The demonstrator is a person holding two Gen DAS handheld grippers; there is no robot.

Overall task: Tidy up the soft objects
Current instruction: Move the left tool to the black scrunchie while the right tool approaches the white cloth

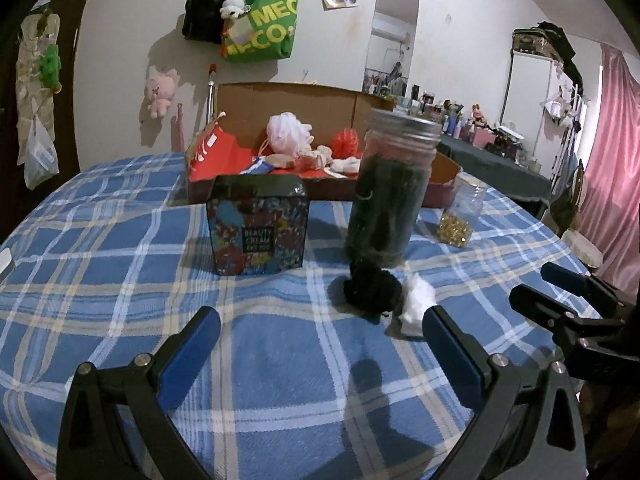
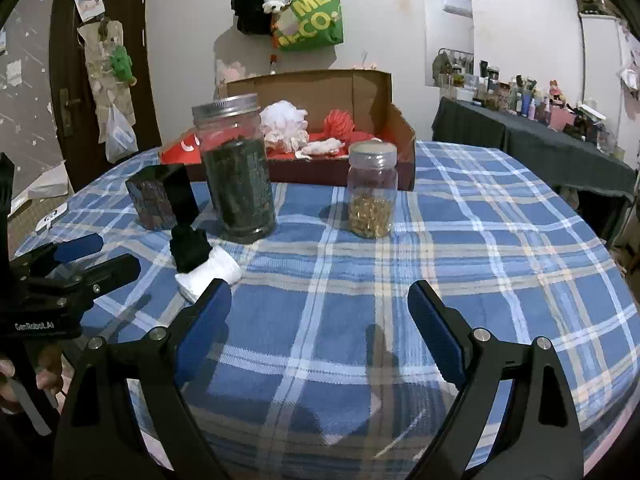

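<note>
A black woolly ball (image 1: 374,290) and a white soft wad (image 1: 416,304) lie touching on the blue checked tablecloth (image 1: 120,264), in front of a tall jar. My left gripper (image 1: 320,320) hovers open just short of them, its right finger (image 1: 440,332) beside the white wad, nothing between the jaws. In the right wrist view the black ball (image 2: 190,250) and white wad (image 2: 212,274) sit by the left finger (image 2: 212,304) of my right gripper (image 2: 320,292), which is open and empty. A cardboard box (image 1: 288,100) at the back holds a pink-white pouf (image 1: 286,134), a red yarn ball (image 1: 346,142) and other soft items.
A tall metal-lidded jar of dark stuff (image 1: 390,192), a printed cream box (image 1: 258,232) and a small jar of gold pieces (image 2: 372,196) stand before the cardboard box (image 2: 360,96). The right gripper (image 1: 536,284) shows at the left view's right edge. A dark table of bottles (image 2: 540,140) stands far right.
</note>
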